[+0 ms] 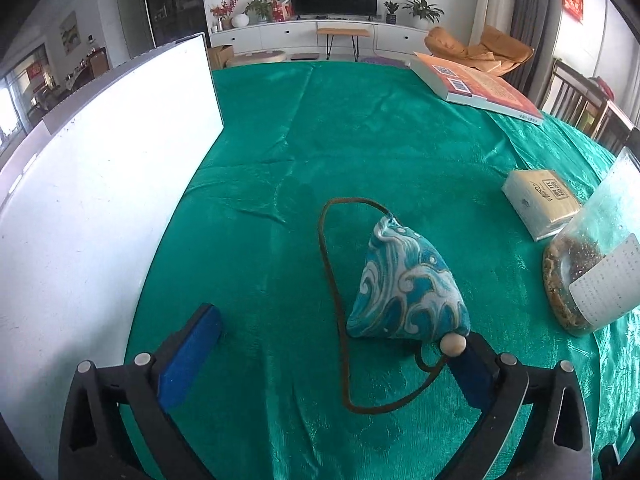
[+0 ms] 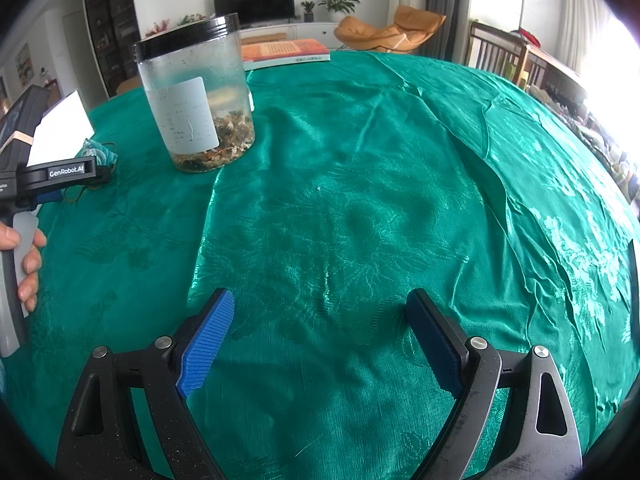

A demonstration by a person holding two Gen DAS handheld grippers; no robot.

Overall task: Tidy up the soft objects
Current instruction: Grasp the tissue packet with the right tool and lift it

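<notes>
A blue and white wave-patterned cloth pouch [image 1: 404, 284] lies on the green tablecloth [image 1: 280, 152]. Its brown cord [image 1: 329, 264] loops across the cloth, and a wooden bead [image 1: 452, 345] sits at its near corner. My left gripper [image 1: 342, 326] is open and wide. The pouch lies between its blue pads, close to the right finger [image 1: 474, 372], and the left pad is well clear of it. The bead hides that right fingertip. My right gripper [image 2: 322, 296] is open over bare cloth with nothing between its fingers. In the right wrist view the pouch [image 2: 98, 152] peeks out behind the left gripper's body.
A tall white panel [image 1: 100, 200] stands along the left. A clear jar [image 1: 592, 272] [image 2: 196, 96] with dried bits stands right of the pouch, a tissue pack [image 1: 540, 200] beyond it, and a book [image 1: 476, 84] at the far edge. A hand [image 2: 28, 256] holds the left gripper's handle.
</notes>
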